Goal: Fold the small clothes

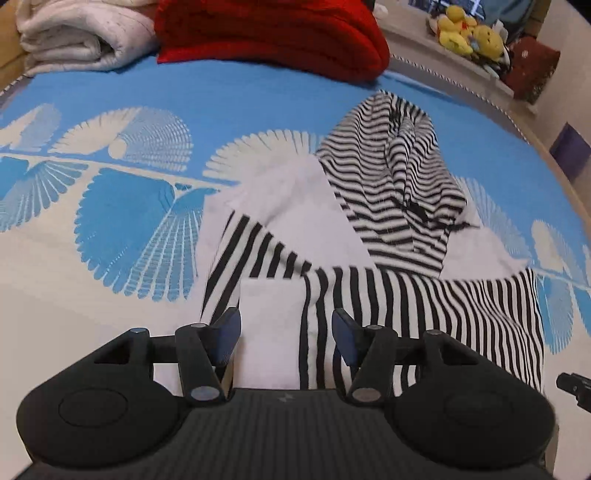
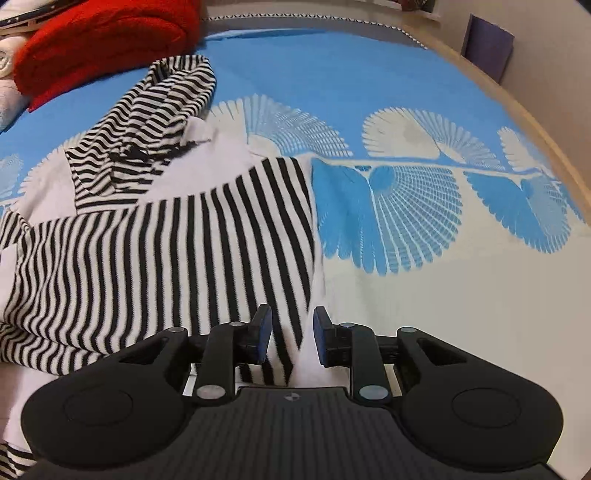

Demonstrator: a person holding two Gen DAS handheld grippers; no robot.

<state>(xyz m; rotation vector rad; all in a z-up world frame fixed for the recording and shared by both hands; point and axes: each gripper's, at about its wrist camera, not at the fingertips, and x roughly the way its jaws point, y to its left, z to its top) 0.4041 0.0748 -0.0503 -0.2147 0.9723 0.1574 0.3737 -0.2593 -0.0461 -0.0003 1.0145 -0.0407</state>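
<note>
- The striped top (image 1: 388,229) lies half-folded on the bedspread (image 1: 110,206), well in front of the red blanket (image 1: 266,33), which I take as my landmark. The top's finely striped sleeve is already turned in toward that blanket, so the body is what remains to fold.
- My left gripper (image 1: 286,334) sits at the edge of the top farthest from the red blanket, jaws wide apart with fabric lying between them, not pinched. I judge it is placed there to take the hem.
- My right gripper (image 2: 291,334) is at the same far edge, at the top's right corner; its jaws are parted more narrowly, cloth rising between them. I cannot tell if the pads touch it.
- Both tools at the hem suggests I mean to lift it together toward the blanket, keeping the fold square.
</note>
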